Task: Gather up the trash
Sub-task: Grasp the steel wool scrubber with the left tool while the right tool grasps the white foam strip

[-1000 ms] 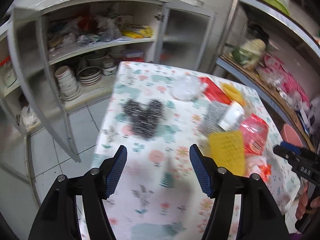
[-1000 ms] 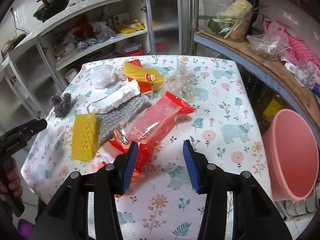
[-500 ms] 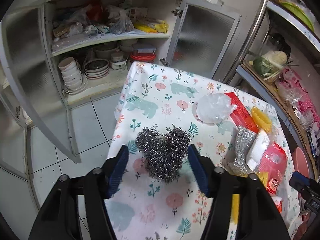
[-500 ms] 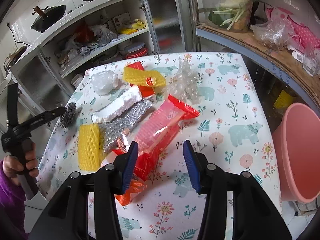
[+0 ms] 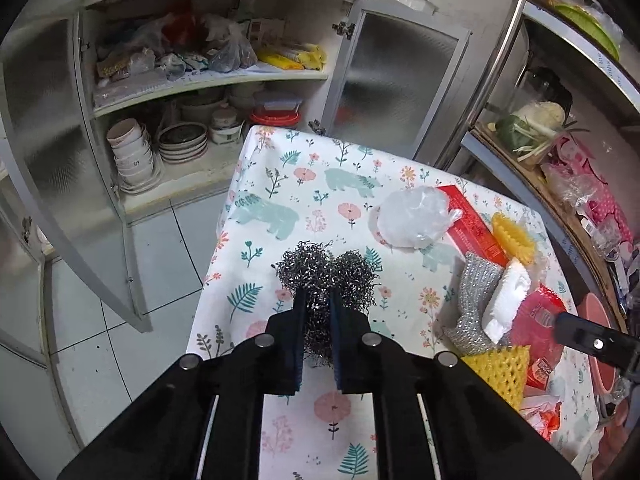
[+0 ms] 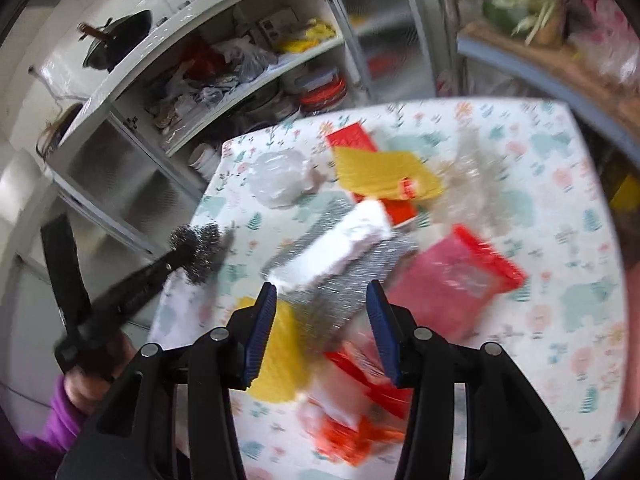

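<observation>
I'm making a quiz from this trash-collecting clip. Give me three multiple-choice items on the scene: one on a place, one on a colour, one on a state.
1. Where does the steel wool lie?
A. near the table's left edge
B. in the bucket
C. on the cupboard shelf

2. What colour is the bucket?
A. blue
B. pink
C. green

3. How does the left gripper stand?
A. wide open above the table
B. shut on the steel wool
C. shut on the white bag

Answers:
1 A: it sits on the tablecloth by the left edge.
2 B: its rim shows pink past the table's right side.
3 B: the jaws have just closed and pinch the wool between them.
</observation>
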A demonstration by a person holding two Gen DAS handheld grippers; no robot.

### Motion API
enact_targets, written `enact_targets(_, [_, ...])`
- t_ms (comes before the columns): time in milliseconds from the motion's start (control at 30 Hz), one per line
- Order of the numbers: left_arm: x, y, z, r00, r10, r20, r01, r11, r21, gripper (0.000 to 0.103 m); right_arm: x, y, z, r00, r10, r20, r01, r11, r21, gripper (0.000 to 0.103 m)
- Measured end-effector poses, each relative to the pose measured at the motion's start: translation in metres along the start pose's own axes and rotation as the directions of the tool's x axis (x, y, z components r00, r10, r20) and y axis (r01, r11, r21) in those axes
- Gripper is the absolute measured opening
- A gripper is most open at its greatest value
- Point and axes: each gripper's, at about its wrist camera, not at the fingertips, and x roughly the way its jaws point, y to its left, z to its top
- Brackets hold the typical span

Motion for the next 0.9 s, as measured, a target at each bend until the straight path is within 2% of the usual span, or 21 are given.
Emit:
enact_targets(167, [-0.007, -0.004, 0.000, 0.999, 0.008, 0.032, -0.009, 0.999, 0.031, 0.010, 0.018, 0.002, 0.011, 0.999, 0.022, -0.045, -0.018, 0.995, 0.095, 0.047])
enact_targets(467, [-0.010, -0.009, -0.002, 0.998, 0.019, 0.060, -0.023, 0.998, 0.066, 0.010, 0.045, 0.004, 0.022, 0.993, -0.083, -0.078, 0.098, 0.973, 0.209, 0.047])
enact_targets(667, [-0.012, -0.010, -0.004, 0.998, 0.008, 0.070, -0.013, 0.997, 0.074, 0.010, 0.060, -0.007, 0.018, 0.990, -0.108, -0.095, 0.130, 0.953, 0.275, 0.047])
enact_targets(700, [-0.012, -0.010, -0.005, 0.998, 0.006, 0.070, -0.011, 0.997, 0.073, 0.010, 0.063, -0.009, 0.016, 0.989, -0.109, -0.097, 0.132, 0.952, 0.277, 0.035])
enact_targets(767, [-0.013, -0.009, -0.005, 0.997, 0.006, 0.072, -0.011, 0.997, 0.073, 0.010, 0.063, -0.012, 0.013, 0.990, -0.103, -0.091, 0.125, 0.952, 0.279, 0.026])
enact_targets(800, [-0.013, -0.009, -0.005, 0.997, 0.006, 0.074, -0.011, 0.997, 0.073, 0.010, 0.061, -0.012, 0.012, 0.991, -0.098, -0.088, 0.118, 0.954, 0.275, 0.018])
enact_targets(833, [-0.014, -0.008, -0.004, 0.997, 0.006, 0.076, -0.012, 0.997, 0.073, 0.010, 0.059, -0.011, 0.012, 0.992, -0.091, -0.081, 0.110, 0.958, 0.266, 0.013])
enact_targets(900, [-0.016, -0.008, -0.004, 0.997, 0.007, 0.080, -0.013, 0.997, 0.072, 0.010, 0.052, -0.008, 0.011, 0.994, -0.090, -0.058, 0.101, 0.966, 0.236, 0.013])
